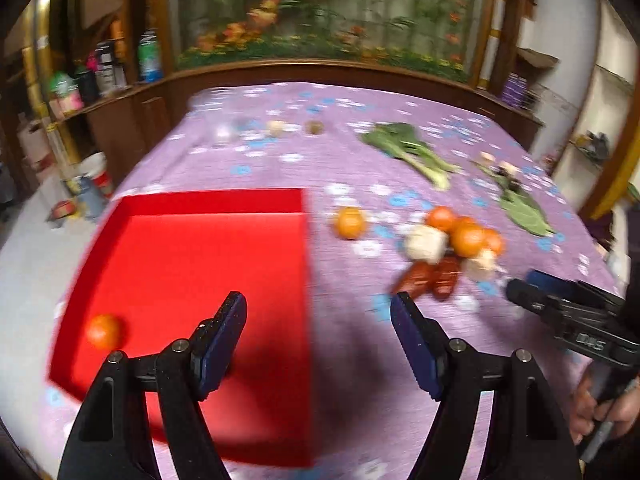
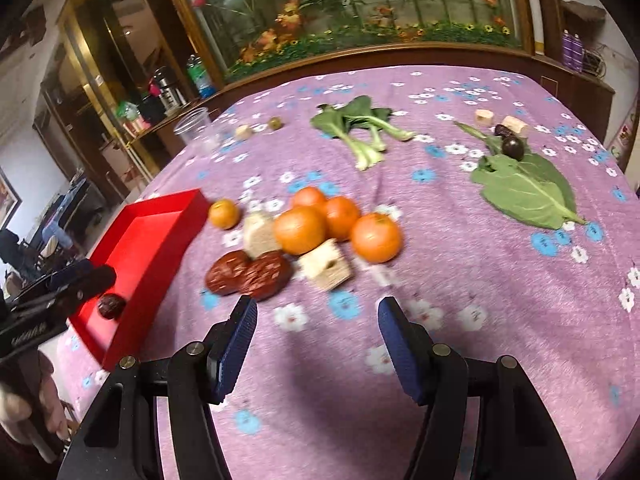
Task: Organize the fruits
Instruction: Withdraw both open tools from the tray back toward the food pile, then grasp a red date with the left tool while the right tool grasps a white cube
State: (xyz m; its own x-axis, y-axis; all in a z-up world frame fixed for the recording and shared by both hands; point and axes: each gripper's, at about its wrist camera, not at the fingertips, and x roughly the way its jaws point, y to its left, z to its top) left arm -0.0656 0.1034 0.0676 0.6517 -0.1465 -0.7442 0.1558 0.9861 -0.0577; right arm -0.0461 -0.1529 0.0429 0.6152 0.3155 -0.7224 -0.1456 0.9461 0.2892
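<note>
A red tray (image 1: 212, 200) lies on the purple cloth at the left; it also shows in the right wrist view (image 2: 152, 276). One orange (image 1: 103, 331) sits in its near left corner. In the right wrist view a dark red date (image 2: 110, 306) lies in the tray. My left gripper (image 1: 318, 312) is open and empty over the tray's right edge. A cluster of oranges (image 2: 320, 224), two red dates (image 2: 248, 273) and pale cubes (image 2: 326, 270) lies mid-table, with a lone orange (image 2: 224, 213) by the tray. My right gripper (image 2: 316, 314) is open and empty just in front of the cluster.
Leafy greens (image 2: 360, 128) and a large leaf (image 2: 524, 190) lie farther back, with a dark plum (image 2: 513, 146), pale chunks (image 2: 484, 117) and an olive (image 2: 275, 122). A clear plastic cup (image 2: 194, 124) stands at the far left. A wooden headboard with shelves borders the far edge.
</note>
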